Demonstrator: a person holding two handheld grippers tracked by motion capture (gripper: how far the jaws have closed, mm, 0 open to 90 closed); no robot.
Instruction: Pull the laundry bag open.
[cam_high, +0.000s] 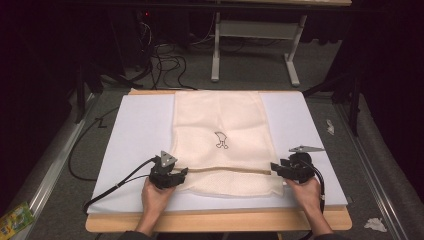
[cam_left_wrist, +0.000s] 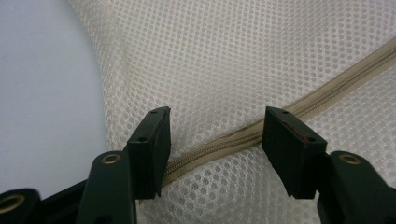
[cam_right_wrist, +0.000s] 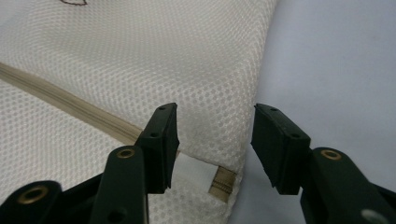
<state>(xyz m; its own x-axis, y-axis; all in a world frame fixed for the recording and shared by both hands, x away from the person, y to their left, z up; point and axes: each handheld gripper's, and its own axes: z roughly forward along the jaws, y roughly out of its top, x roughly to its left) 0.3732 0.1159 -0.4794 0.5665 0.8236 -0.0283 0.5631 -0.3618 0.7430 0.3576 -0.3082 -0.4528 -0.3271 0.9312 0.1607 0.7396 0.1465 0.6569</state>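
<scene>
Cream mesh bag (cam_high: 220, 145) flat on white sheet (cam_high: 135, 130) — zip (cam_high: 225, 170) crosswise; left gripper (cam_left_wrist: 215, 140) and right gripper (cam_right_wrist: 215, 135) at its ends, jaws apart, gripping nothing.

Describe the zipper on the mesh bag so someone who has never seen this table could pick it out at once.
On the white table mat lies a cream mesh bag. Near its front end, a tan zipper runs straight across it from side to side, between the left gripper and the right gripper. It is the only darker, smooth band on the dotted mesh, unlike the small black drawing farther back.
</scene>
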